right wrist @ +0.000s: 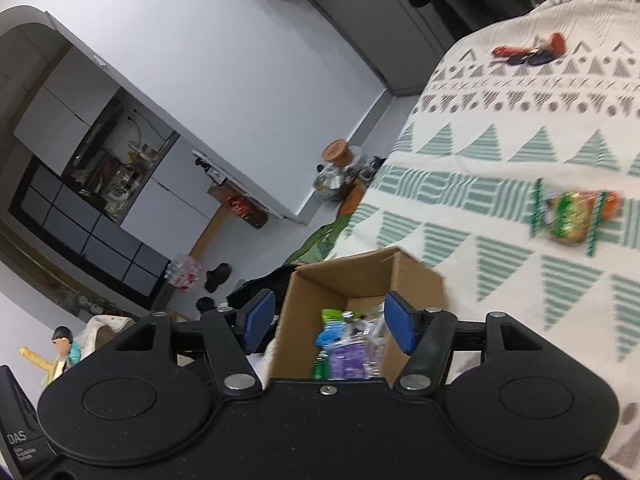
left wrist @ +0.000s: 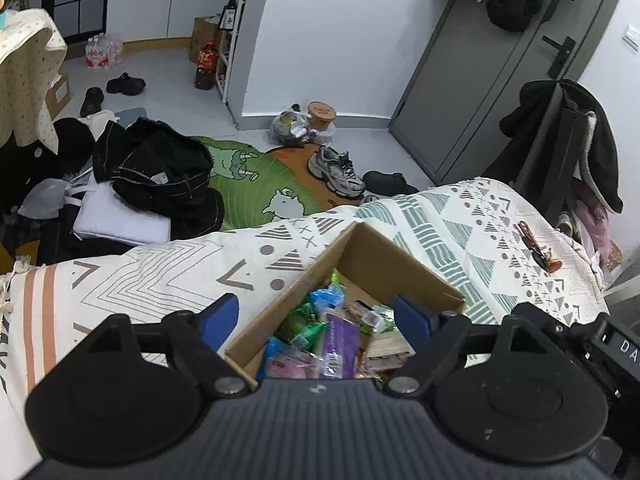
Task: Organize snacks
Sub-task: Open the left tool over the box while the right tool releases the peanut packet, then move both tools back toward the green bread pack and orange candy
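An open cardboard box (left wrist: pixel 384 264) stands on a bed covered with a patterned blanket (left wrist: pixel 160 272), close to the edge of the bed that faces the floor. Inside the box lie many snack packets (left wrist: pixel 336 336) mixed together: a purple one, green ones, a blue one and a pink one. In the right wrist view the same box (right wrist: pixel 416 280) and its packets (right wrist: pixel 344 352) appear again.

The left gripper (left wrist: pixel 316 316) hovers above the box with its blue pads (left wrist: pixel 220 316) spread wide apart, and nothing is between them. The right gripper (right wrist: pixel 328 320) is also above the box, with its blue pads (right wrist: pixel 398 324) spread and empty.

One more snack packet (right wrist: pixel 572 216), green and orange, lies alone on the blanket (right wrist: pixel 500 160), well apart from the box, toward the middle of the bed. It is blurred. A small red and dark object (right wrist: pixel 528 50) lies near the far edge of the bed; I cannot tell what it is.
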Demonstrator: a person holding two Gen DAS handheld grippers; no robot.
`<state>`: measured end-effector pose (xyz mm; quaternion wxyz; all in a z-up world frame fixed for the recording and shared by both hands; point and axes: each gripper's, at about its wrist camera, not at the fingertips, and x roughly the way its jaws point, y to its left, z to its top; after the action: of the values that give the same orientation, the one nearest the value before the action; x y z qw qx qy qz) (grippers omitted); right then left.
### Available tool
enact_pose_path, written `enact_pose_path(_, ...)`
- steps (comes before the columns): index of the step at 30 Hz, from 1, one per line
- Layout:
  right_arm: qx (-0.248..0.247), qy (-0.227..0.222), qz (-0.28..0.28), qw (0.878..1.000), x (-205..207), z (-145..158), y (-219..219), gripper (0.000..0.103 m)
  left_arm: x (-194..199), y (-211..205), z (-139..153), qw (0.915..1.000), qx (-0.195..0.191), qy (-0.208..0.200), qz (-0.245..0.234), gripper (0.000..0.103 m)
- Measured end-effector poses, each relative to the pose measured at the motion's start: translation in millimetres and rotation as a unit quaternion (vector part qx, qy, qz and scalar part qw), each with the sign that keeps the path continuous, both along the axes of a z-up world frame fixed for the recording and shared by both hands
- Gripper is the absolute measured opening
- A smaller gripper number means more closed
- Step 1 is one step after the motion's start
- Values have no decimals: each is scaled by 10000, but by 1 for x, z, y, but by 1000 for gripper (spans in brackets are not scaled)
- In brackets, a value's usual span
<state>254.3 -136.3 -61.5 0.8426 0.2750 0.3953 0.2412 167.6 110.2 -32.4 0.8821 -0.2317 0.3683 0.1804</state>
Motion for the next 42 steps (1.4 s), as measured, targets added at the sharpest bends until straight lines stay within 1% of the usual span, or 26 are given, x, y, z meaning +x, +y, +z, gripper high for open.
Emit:
enact_pose_path(1, -63, -19, -38, 10000, -1, 2, -5, 63, -1, -4, 1, 10000, 11, -9, -30, 85)
enact_pose_path(3, -157, -75, -113, 9998, -4, 7, -13, 69, -2, -11, 3, 10000, 21, -9, -72, 85)
enact_pose_path(7, -249, -202, -254, 9992, -7, 15, -32, 73, -3, -26, 9, 9999, 29, -32, -161, 86)
enact_pose_path(9, -289, -235, -314, 9988, -8, 17, -43, 79, -3, -34, 12, 9997, 55, -65, -212, 86)
enact_pose_path(11, -368, -303, -360, 9982, -10, 17, -53, 82, -4, -42, 15, 9996, 71, -100, -256, 86)
enact_pose_path(17, -591, -358, -431, 9967, -15, 18, -83, 84, -3, -65, 20, 9991, 96, -164, -380, 86)
enact_pose_path(20, -596, -392, -538, 9960, -18, 19, -100, 85, -2, -79, 21, 9988, 100, -178, -438, 89)
enact_pose_path(22, -564, -375, -628, 9957, -19, 19, -112, 87, -1, -89, 22, 9986, 129, -196, -474, 92)
enact_pose_path(24, -542, -375, -707, 9953, -21, 19, -124, 96, 0, -100, 23, 9982, 187, -220, -529, 94)
enact_pose_path(27, -567, -427, -788, 9944, -23, 21, -138, 98, 1, -115, 26, 9974, 252, -237, -629, 95)
enact_pose_path(30, -566, -457, -857, 9937, -24, 21, -152, 103, 2, -129, 27, 9968, 284, -251, -710, 95)
enact_pose_path(36, -559, -443, -909, 9933, -29, 19, -176, 103, 5, -155, 26, 9953, 358, -246, -871, 96)
enact_pose_path(42, -513, -390, -934, 9935, -28, 16, -193, 103, 10, -176, 31, 9942, 326, -263, -990, 96)
